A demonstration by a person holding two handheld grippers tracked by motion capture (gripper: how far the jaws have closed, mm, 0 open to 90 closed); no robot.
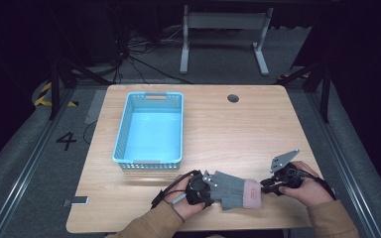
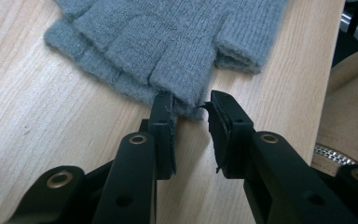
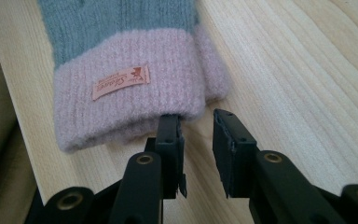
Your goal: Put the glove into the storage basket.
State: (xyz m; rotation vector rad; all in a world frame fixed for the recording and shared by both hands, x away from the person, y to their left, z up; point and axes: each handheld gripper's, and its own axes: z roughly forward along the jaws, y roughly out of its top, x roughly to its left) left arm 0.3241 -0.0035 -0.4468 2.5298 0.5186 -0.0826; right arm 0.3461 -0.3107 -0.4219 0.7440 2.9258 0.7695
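Gloves [image 1: 235, 192], a grey fingerless pair stacked one on the other, lay flat on the wooden table [image 1: 238, 134] near its front edge, well short of the blue basket [image 1: 150, 128] that sat farther back and to the left. I took the gloves as my landmark. At their finger end I had the left gripper [image 1: 207, 188], and in the left gripper view [image 2: 192, 112] its jaws stood parted, the tips just at the frayed edge of one knitted finger stub; the fabric [image 2: 168, 42] reached into the gap, but I saw no pad pressing on it. At the opposite end, by the pink cuff [image 3: 130, 93], I had the right gripper [image 1: 265, 187]. The right gripper view [image 3: 198, 128] showed its jaws apart as well, one tip tucked right under the rim of the cuff and the other over bare wood beside it, clamping nothing. A small orange label [image 3: 120, 82] was sewn on the cuff, facing up. Beyond the gloves, a round hole [image 1: 233, 98] marked the table's far side.
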